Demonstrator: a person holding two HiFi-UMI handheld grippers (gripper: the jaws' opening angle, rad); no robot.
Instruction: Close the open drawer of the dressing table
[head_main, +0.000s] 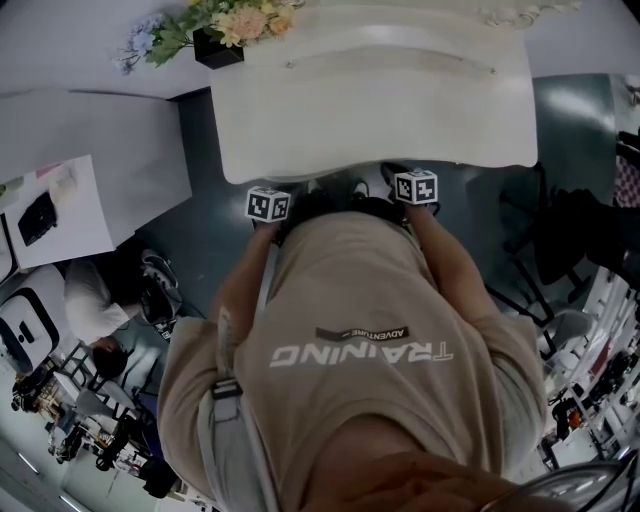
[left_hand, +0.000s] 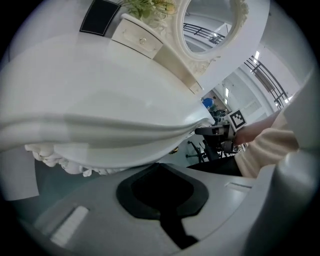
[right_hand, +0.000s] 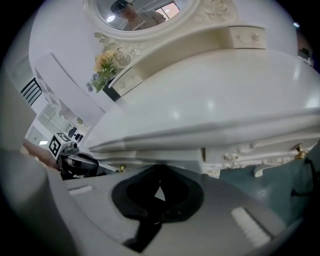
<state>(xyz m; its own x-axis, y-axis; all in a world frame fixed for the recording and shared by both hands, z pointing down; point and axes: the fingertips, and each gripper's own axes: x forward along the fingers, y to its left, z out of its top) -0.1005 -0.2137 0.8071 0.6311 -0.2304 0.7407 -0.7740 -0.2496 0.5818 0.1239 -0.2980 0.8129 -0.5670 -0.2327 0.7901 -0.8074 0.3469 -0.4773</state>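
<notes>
The drawer (right_hand: 150, 161) sits under the near edge of the table (head_main: 380, 110). Its front runs left to right and looks slightly proud of the carved apron (right_hand: 240, 155). It lies straight ahead of both grippers, on their far side. The left gripper (left_hand: 160, 172) and right gripper (right_hand: 159, 172) have their jaws clenched on nothing and seem equally near the drawer. The head view hides the drawer, while the right gripper view shows its knob (right_hand: 120, 169).

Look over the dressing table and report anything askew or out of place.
The drawer front sits forward of the carved apron beside it in the right gripper view, so it seems not fully shut. Nothing else stands out.
</notes>
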